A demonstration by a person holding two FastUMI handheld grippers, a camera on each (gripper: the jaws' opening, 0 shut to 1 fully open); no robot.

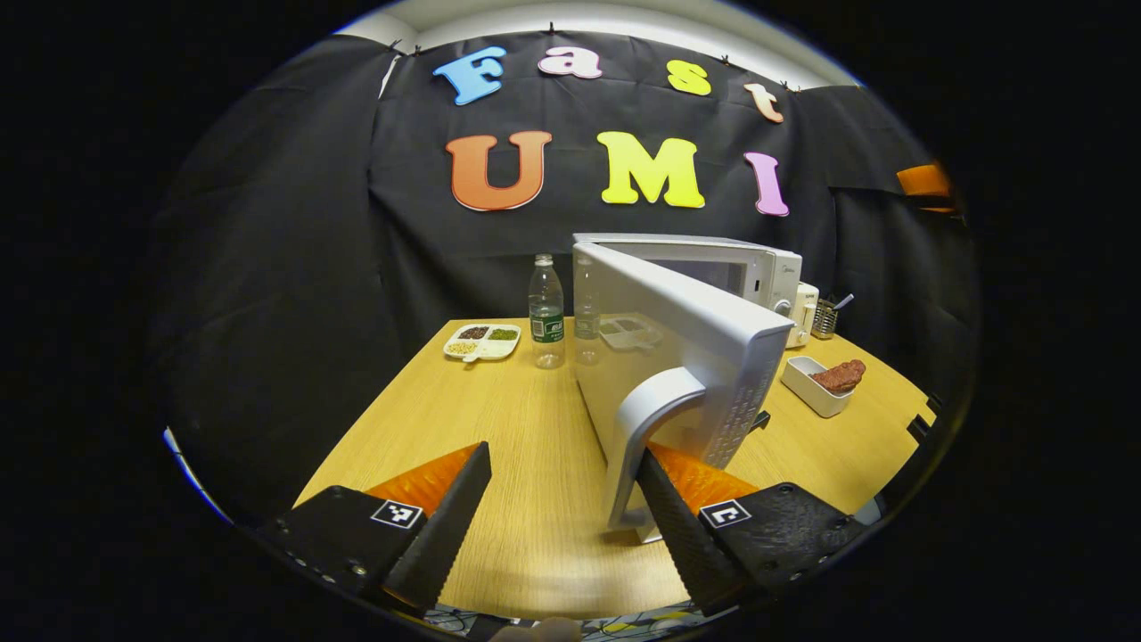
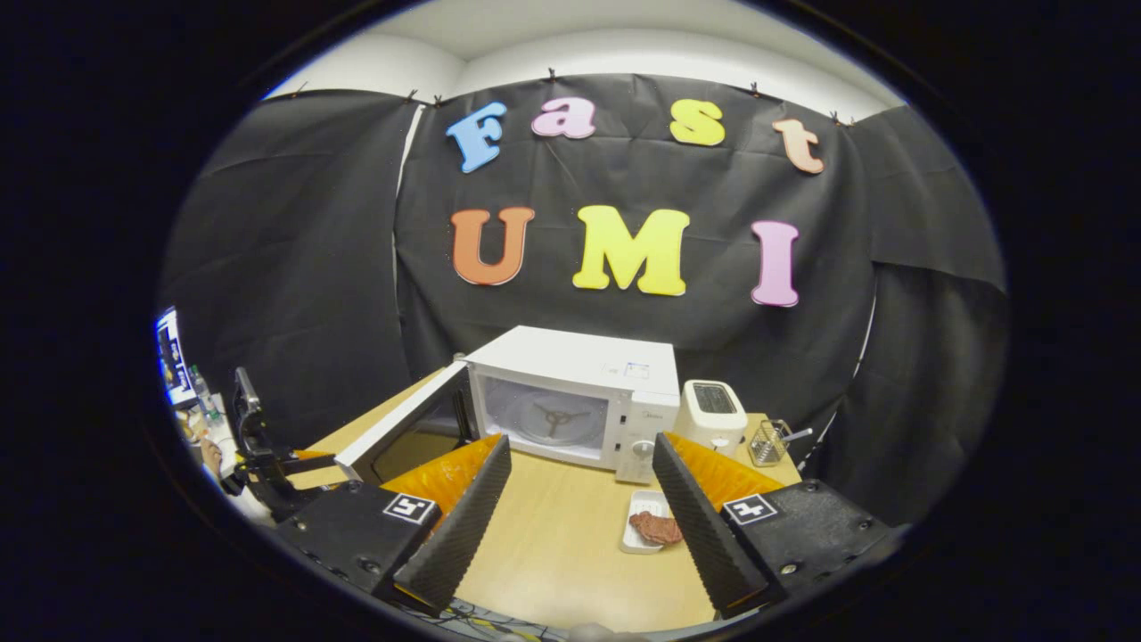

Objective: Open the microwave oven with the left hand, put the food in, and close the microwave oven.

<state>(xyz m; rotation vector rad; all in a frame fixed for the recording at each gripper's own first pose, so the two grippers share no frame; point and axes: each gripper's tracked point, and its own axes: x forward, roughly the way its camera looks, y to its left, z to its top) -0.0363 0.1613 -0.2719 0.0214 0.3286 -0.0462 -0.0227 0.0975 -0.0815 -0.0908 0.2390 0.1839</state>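
The white microwave (image 2: 615,370) stands at the back of the wooden table (image 2: 553,553) with its door (image 1: 686,357) swung wide open, so the cavity and turntable (image 2: 553,417) show. In the left gripper view the door's grey handle (image 1: 649,428) sits just inside my left gripper's (image 1: 566,508) right finger. That gripper is open, with nothing pressed between its fingers. The food, a brown piece of meat in a white dish (image 2: 651,530), lies on the table in front of the microwave. My right gripper (image 2: 579,517) hangs open above the table, and the dish is next to its right finger.
A water bottle (image 1: 546,312) and a divided plate of grains (image 1: 482,341) stand at the back left of the table. A white toaster (image 2: 710,412) and a wire utensil holder (image 2: 768,441) sit right of the microwave. The open door (image 2: 401,428) juts out over the table's left half.
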